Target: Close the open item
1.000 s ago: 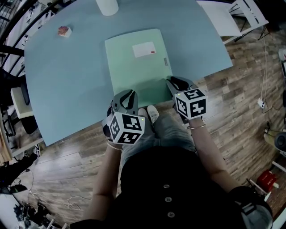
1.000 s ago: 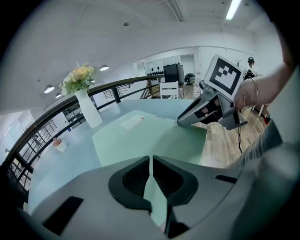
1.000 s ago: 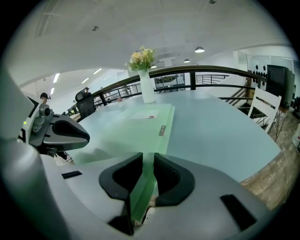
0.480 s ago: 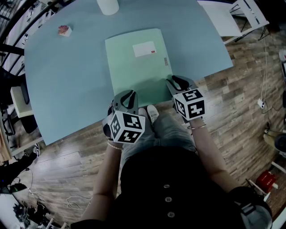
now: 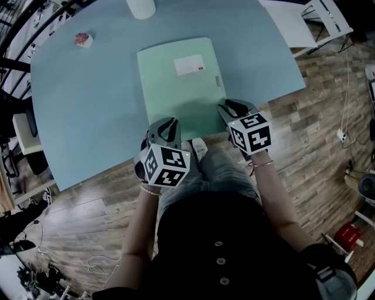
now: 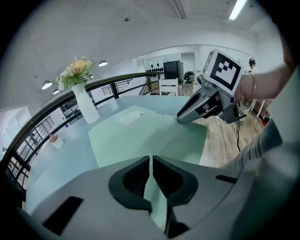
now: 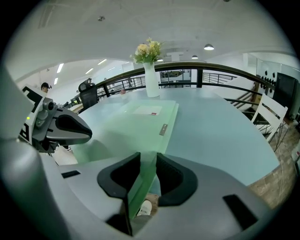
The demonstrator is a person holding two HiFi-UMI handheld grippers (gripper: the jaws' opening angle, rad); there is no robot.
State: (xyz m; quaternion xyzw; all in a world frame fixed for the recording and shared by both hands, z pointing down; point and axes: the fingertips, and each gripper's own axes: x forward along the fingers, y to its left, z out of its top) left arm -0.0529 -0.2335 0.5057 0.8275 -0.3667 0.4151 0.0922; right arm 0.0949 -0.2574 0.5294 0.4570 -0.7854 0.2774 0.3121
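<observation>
Table [image 5: 88,99]: pale blue, takes up most of the head view. I'm standing at its near edge.

Folder [image 5: 176,94]: green, lying flat on the table with its cover down. Near edge at the table's lip, between my two claws. It reads as closed, so I judge the step in hand to be letting go cleanly.

Right gripper [image 7: 148,157]: at the folder's near right corner. Jaws have just been opening and now stand well apart. The thin green edge runs between them, close to one pad and clear of the other, so nothing is gripped.

Left gripper [image 6: 151,161]: at the near left corner. Jaws almost together, only a sliver of green in the slit. It looks pinched on the folder's edge.

Vase [image 5: 140,7]: at the far edge, well apart from the work.

White label [image 5: 189,64] and small metal tab [image 5: 217,81] on the cover both lie flat, a good sign.

Small pink item [image 5: 83,40]: far left, out of the way.

Plan: spread the left jaws fully before any retreat. Draw both claws straight back along their own line without lifting, so no pad catches the cover and flips it up.
</observation>
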